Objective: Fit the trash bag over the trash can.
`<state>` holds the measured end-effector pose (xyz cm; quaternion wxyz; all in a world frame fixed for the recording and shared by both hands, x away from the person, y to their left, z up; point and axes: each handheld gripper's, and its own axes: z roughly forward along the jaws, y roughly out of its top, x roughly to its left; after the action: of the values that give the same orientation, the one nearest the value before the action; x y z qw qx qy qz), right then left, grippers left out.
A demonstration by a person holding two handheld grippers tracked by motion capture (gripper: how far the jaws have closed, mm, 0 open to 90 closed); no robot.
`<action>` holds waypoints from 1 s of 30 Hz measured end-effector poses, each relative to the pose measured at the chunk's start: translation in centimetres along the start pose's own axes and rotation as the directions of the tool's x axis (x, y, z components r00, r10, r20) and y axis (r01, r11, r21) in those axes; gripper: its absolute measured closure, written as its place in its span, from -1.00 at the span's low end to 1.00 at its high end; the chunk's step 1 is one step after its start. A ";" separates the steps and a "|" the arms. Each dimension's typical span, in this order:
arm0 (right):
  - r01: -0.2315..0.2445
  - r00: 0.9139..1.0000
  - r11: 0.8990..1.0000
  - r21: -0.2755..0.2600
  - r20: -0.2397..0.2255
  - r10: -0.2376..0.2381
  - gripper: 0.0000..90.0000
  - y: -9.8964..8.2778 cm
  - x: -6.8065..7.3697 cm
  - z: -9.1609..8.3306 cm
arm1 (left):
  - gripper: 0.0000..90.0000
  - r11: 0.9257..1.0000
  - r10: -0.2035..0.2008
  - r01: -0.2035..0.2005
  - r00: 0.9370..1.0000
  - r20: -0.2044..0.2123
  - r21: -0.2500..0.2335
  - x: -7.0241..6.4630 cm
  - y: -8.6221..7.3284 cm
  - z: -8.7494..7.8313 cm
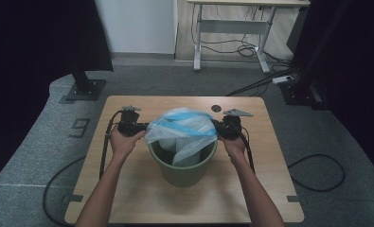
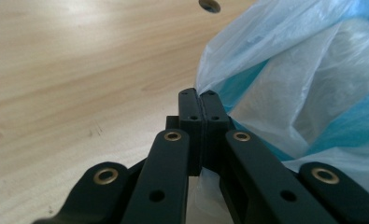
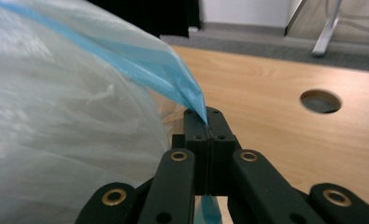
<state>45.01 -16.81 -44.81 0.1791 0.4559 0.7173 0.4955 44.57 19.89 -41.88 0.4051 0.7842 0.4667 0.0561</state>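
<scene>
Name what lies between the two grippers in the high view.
Between the left gripper and right gripper stretches the plastic bag, over the green bucket.
</scene>
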 end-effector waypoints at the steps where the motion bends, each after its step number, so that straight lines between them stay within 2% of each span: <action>1: -0.003 1.000 1.000 0.013 -0.005 0.003 0.97 -0.1 0.0 0.2 | 0.99 1.000 -0.003 0.003 1.000 0.004 0.002 0.0 0.0 0.1; 4: -0.019 1.000 0.999 0.042 -0.023 0.020 0.97 -0.4 0.0 0.8 | 0.99 1.000 -0.014 0.013 1.000 0.011 0.018 0.1 -0.1 0.2; 8: -0.021 0.999 0.997 0.069 -0.032 0.023 0.97 -0.8 0.2 1.1 | 0.99 0.997 -0.033 0.032 0.999 0.024 0.064 0.1 -0.2 0.5; 11: -0.022 0.999 0.996 0.083 -0.035 0.025 0.97 -1.0 0.3 1.3 | 0.99 0.997 -0.041 0.039 0.999 0.025 0.074 0.1 -0.3 0.5; 16: -0.025 0.999 0.994 0.110 -0.033 0.029 0.97 -1.2 0.4 1.7 | 0.99 0.995 -0.050 0.048 0.998 0.028 0.087 0.2 -0.4 0.6; 17: -0.024 0.999 0.993 0.116 -0.032 0.028 0.97 -1.3 0.4 1.7 | 0.99 0.994 -0.052 0.049 0.998 0.026 0.099 0.2 -0.4 0.6; 18: -0.026 0.999 0.990 0.138 -0.022 0.029 0.97 -1.4 0.4 1.9 | 0.99 0.991 -0.053 0.052 0.999 0.007 0.122 0.4 -0.6 0.8; 21: -0.036 0.999 0.989 0.147 -0.008 0.037 0.97 -1.6 0.1 1.9 | 0.99 0.992 -0.061 0.059 0.998 0.007 0.111 0.6 -0.9 0.8; 24: -0.048 0.999 0.992 0.113 -0.019 0.050 0.97 -2.0 -0.4 1.4 | 0.99 0.995 -0.039 0.038 0.999 0.017 0.087 0.6 -1.1 0.4; 27: -0.052 0.998 0.995 0.089 -0.023 0.055 0.96 -2.1 -0.5 1.1 | 0.98 0.997 -0.040 0.038 0.999 0.035 0.061 0.6 -1.4 0.2; 28: -0.061 0.998 0.996 0.065 -0.027 0.063 0.87 -2.1 -0.6 0.8 | 0.98 0.998 -0.038 0.036 0.998 0.042 0.050 0.6 -1.4 0.1; 30: -0.085 0.996 0.996 0.002 -0.023 0.085 0.49 -2.0 -0.8 -0.1 | 0.97 0.999 -0.028 0.027 0.999 0.039 0.027 0.6 -1.6 -0.3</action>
<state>44.37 -17.71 -46.68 0.1495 0.4803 0.6997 0.5073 43.69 20.89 -42.94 0.4043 0.7839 0.4703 0.0288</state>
